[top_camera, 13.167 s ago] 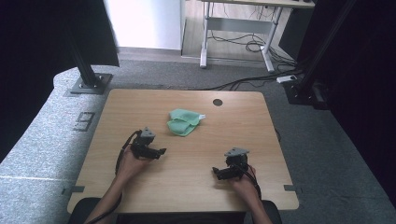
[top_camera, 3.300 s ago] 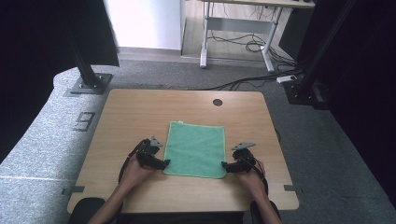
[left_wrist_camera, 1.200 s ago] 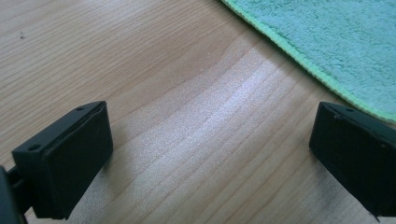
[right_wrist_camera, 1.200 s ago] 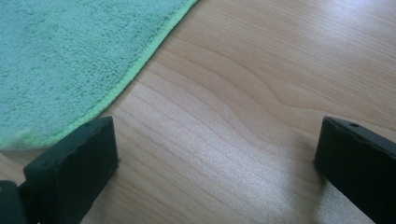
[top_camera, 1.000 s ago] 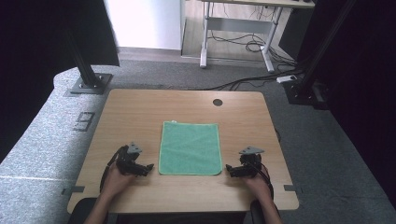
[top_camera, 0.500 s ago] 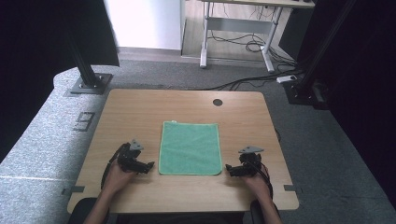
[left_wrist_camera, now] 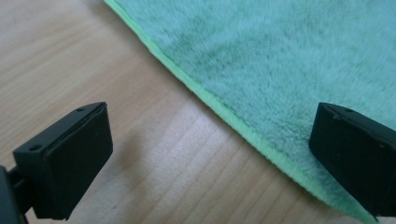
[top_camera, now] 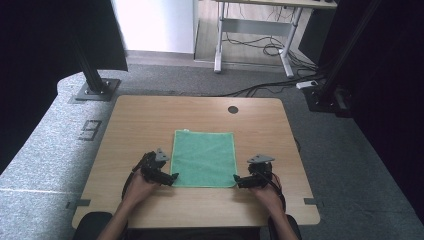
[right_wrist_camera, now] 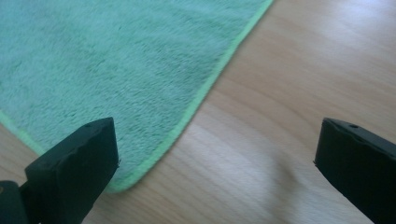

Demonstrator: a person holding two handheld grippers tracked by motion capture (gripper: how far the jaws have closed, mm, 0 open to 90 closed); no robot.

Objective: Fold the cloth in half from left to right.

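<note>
At the bottom of the high view, my two forearms come in from the lower edge, each hand holding a set of tongs. My left tongs (top_camera: 172, 177) sit at lower centre-left, their tips right at the near left corner of a green cloth (top_camera: 204, 158). My right tongs (top_camera: 238, 181) sit at lower centre-right, tips at the cloth's near right corner.

In the left gripper view, the left tongs (left_wrist_camera: 210, 154) are spread wide; one jaw is over bare wood at lower left, the other over the cloth's hemmed edge at lower right. In the right gripper view, the right tongs (right_wrist_camera: 215, 158) are likewise spread wide, one jaw over the cloth's corner at lower left, the other over wood at lower right.

The cloth lies flat and fully spread in the middle of the wooden surface (top_camera: 135, 125). Farther up, near the surface's far edge, is a small round hole (top_camera: 233, 109).
</note>
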